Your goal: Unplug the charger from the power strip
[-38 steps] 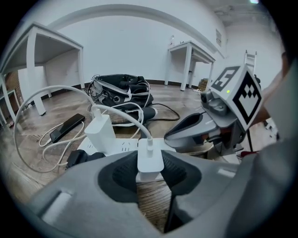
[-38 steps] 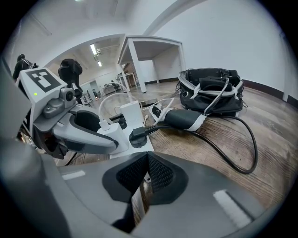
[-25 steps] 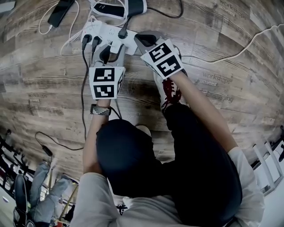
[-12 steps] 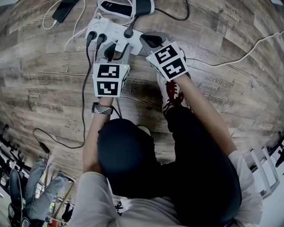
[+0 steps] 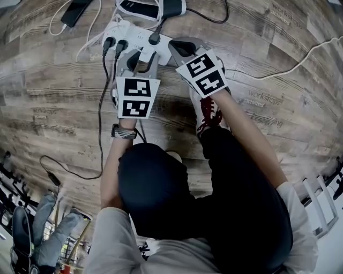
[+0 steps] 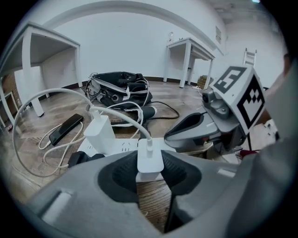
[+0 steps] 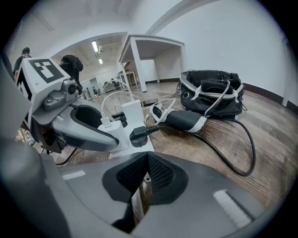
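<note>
Left tongs (image 5: 137, 60) are grasping the white charger (image 6: 150, 160), their two black pads pressed against its sides. The charger stands upright on the white power strip (image 5: 136, 37), with its base against the strip's face. A white cable (image 6: 122, 108) leaves the top of the charger and arcs away over the strip. Right tongs (image 5: 183, 49) are clenched with nothing between them, and their tip rests at the strip's end, just beside the left pair. The strip lies on a wooden plank floor (image 5: 64, 80). A second, larger white charger (image 6: 100, 132) is plugged in further along the strip. Two black plugs (image 5: 114, 45) sit side by side at the edge near the left tongs, and another black plug (image 5: 155, 38) is seated close to the right pair. A dark phone (image 5: 75, 12) lies on the floor beyond the strip with a white lead running to it. A black bag (image 7: 212, 90) sits further back, and a shoe with red laces (image 5: 206, 112) is planted behind the right tongs.
</note>
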A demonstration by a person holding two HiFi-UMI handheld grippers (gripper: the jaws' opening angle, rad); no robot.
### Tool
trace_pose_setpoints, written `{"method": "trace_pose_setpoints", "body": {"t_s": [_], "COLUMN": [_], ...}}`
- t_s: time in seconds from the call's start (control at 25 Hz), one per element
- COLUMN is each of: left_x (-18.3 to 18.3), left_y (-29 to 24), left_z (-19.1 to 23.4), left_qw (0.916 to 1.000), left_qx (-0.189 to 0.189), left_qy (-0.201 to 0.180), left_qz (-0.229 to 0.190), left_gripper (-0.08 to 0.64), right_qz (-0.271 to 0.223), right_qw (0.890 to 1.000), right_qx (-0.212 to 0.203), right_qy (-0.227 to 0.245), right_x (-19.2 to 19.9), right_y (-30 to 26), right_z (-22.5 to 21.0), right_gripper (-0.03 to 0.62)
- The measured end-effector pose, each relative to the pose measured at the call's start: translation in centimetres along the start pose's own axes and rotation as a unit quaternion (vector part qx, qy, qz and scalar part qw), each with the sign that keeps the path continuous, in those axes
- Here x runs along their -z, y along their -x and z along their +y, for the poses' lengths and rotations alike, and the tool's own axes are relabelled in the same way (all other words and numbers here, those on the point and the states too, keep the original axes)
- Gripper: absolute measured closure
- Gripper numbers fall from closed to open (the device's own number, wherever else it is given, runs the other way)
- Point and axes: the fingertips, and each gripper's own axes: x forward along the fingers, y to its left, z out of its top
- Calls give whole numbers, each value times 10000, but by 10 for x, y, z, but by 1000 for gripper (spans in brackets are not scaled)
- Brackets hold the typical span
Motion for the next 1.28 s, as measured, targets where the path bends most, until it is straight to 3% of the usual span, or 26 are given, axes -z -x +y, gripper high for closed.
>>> {"method": "trace_pose_setpoints", "body": {"t_s": [0.24,0.4,0.52,0.84,1.28], "left_x": [1,1,1,0,0], "left_y": [0,1,1,2,3], "left_z": [-1,3,4,1,3], "left_qw": [10000,9979,9964,9999,9993], "left_qx": [55,232,280,12,54], "left_qy": [41,594,798,139,372], "left_qz": [19,-68,-116,31,59], "left_gripper": [420,420,417,420,420], "right_qz": [0,-33,-14,10,-1], "right_qw": [10000,10000,10000,10000,10000], "right_qx": [-2,-3,-2,-14,-25], "right_qy": [-19,-6,-19,-16,-43], "right_x": [1,0,0,1,0], "right_y": [0,0,0,0,1], "right_z": [0,0,0,1,1], "right_gripper": [591,591,592,591,591]}}
